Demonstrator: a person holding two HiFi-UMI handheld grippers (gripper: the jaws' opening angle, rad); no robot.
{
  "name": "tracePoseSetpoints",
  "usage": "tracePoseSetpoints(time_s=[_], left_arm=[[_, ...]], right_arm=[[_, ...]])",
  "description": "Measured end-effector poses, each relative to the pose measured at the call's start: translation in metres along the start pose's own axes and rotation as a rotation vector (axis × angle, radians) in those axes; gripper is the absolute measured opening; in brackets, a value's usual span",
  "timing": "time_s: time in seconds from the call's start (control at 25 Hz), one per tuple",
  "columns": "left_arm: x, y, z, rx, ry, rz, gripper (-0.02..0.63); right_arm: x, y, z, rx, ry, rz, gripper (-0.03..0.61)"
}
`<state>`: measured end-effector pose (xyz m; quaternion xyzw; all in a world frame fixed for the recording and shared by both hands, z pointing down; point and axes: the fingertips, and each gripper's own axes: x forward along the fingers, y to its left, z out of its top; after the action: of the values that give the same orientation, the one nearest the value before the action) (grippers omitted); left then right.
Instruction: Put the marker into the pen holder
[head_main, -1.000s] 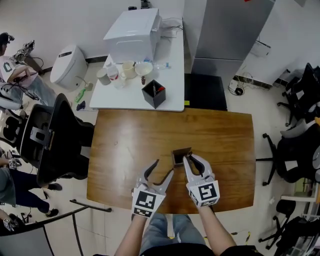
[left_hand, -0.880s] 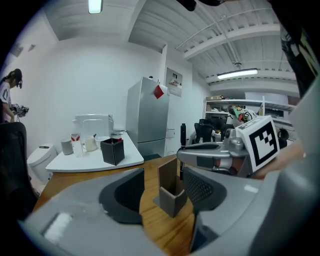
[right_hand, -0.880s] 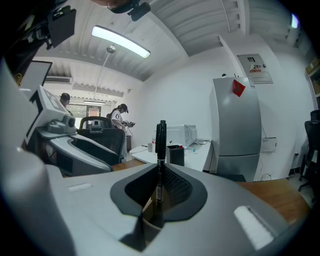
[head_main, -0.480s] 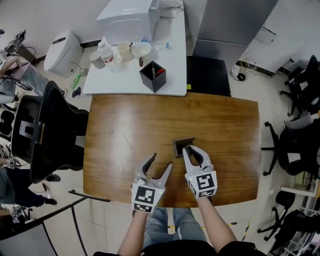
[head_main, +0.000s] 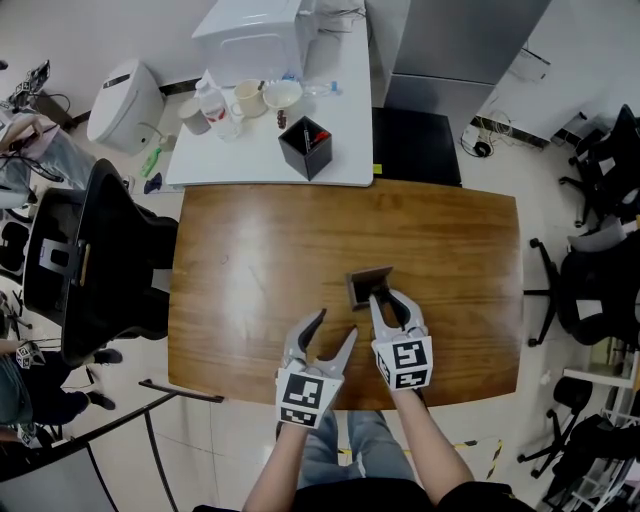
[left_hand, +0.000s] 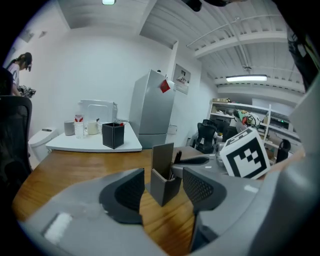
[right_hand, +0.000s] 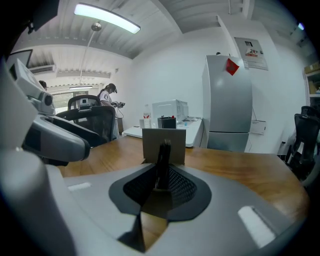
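On the wooden desk (head_main: 260, 250) the dark pen holder (head_main: 366, 284) stands upright, its tall back panel on the far side. The right claw (head_main: 384, 300) is up against the holder's near edge. The black marker (right_hand: 162, 159) stands upright between its two pads, which are just beginning to part yet lie against it. The marker's lower end seems to sit inside the pen holder, though the claw hides it. The left claw (head_main: 337, 324) hangs just beside the right one over bare wood, spread wide with nothing in it. Behind, a white desk (head_main: 340, 140) carries a black box (head_main: 305, 148) and cups (head_main: 250, 98).
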<state>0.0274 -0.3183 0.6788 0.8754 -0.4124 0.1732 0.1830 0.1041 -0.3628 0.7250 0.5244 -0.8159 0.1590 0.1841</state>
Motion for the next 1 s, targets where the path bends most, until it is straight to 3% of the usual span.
tracePoseSetpoints(time_s=[0.12,0.28,0.68,0.8,1.0], left_arm=[[-0.010,0.003,0.013,-0.017,-0.029,0.017,0.245],[-0.031,0.004,0.045,0.006,-0.082,0.044,0.245],[-0.147,-0.025,0.173,0.147,-0.334,0.213,0.244],[-0.188,-0.041,0.192,0.149,-0.379,0.291,0.242],[-0.218,-0.062,0.209,0.214,-0.438,0.291,0.236]], right_arm=[[-0.012,-0.003,0.013,-0.001,-0.027,-0.020,0.095],[-0.045,-0.009,0.052,0.021,-0.108,-0.044,0.097],[-0.188,0.009,0.191,-0.012,-0.449,-0.066,0.097],[-0.226,0.026,0.214,-0.016,-0.528,-0.039,0.097],[-0.260,0.056,0.234,-0.019,-0.592,0.017,0.136]])
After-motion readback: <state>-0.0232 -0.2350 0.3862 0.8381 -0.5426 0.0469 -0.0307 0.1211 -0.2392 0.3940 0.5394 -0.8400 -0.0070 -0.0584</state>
